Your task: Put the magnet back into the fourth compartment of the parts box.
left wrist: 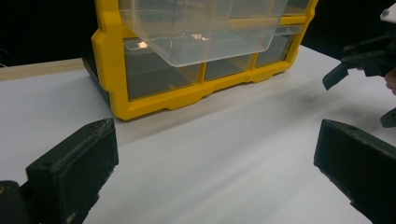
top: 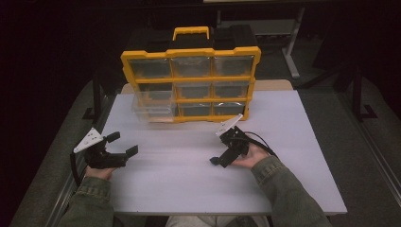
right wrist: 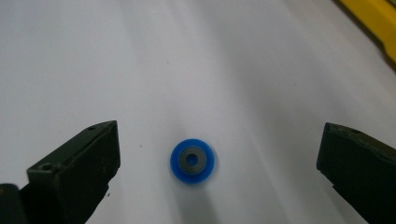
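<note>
I have the right gripper (right wrist: 219,154) tipped down over a small blue disc (right wrist: 192,160) with a dark centre, which lies flat on the white table (top: 189,184) in front of the yellow organiser (top: 191,80). In the right gripper view the jaws stand wide apart with the disc between them, a little nearer the left jaw, and nothing is gripped yet. The step in hand, as I judge it, is picking up this disc, most likely to go into the clear drawer (left wrist: 201,28) that is pulled out of the organiser's left column. To do it well I would centre the disc between the jaws first, since it sits off to one side and an uneven close could push it sliding across the smooth tabletop. The piece is low and flat, so I need the jaw tips right down at the table surface before I squeeze, otherwise they will shut above it. I would close slowly and watch that the rim seats against both jaw faces. My left gripper (top: 122,144) rests near the table's left edge, jaws also spread wide and empty, well apart from the disc and facing the organiser; I would leave it there, out of the way.
</note>
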